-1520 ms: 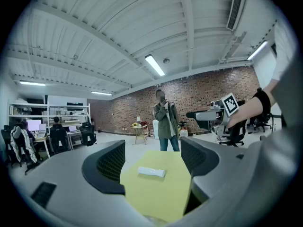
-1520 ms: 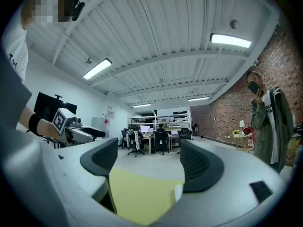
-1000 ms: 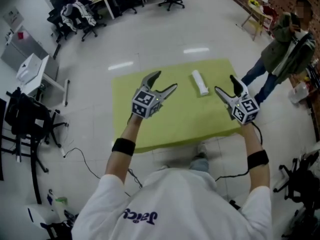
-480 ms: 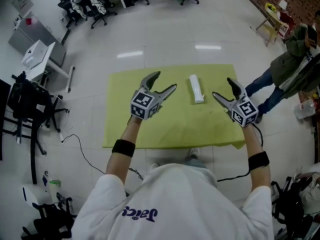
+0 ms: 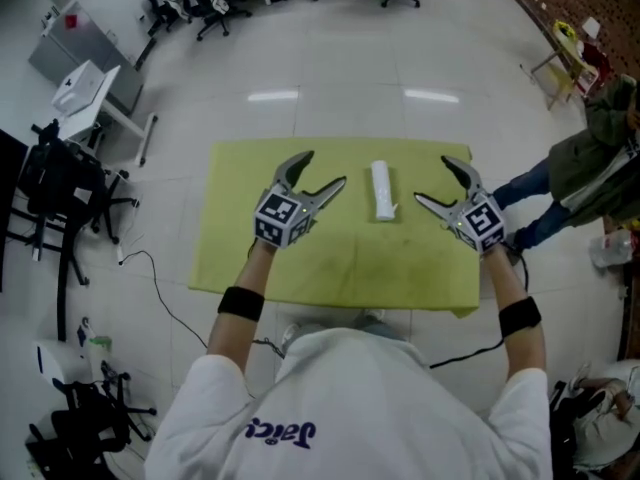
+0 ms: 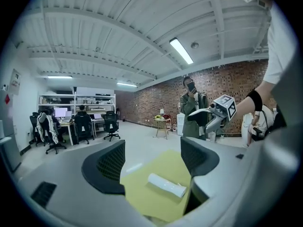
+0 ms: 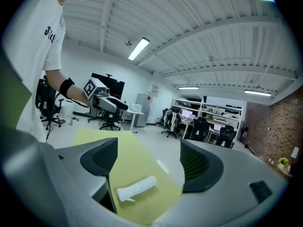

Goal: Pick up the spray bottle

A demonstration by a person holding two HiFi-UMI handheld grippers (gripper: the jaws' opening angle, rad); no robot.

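white spray bottle [image 5: 381, 190] lies flat on yellow mat [image 5: 240, 258], nozzle toward 6 o'clock — left gripper [image 5: 322, 168] at its 9, right gripper [image 5: 432, 180] at 3, both spread wide, empty.

Head view looks steeply down — both gripper views, low and opposed, share the yellow mat [image 5: 340, 258].

Jaws of the right tool [image 7: 149, 161] stood wide apart, nothing gripped. Between and below them a white spray bottle [image 7: 137, 187] lay on its side on the yellow-green tabletop [image 7: 124, 151], nozzle end left. The left tool [image 7: 113, 104] with its marker cube [image 7: 93, 87] hovered at upper left, with a black wristband [image 7: 66, 87] behind it. Office chairs [image 7: 171, 122] and desks [image 7: 189, 121] stood beyond.
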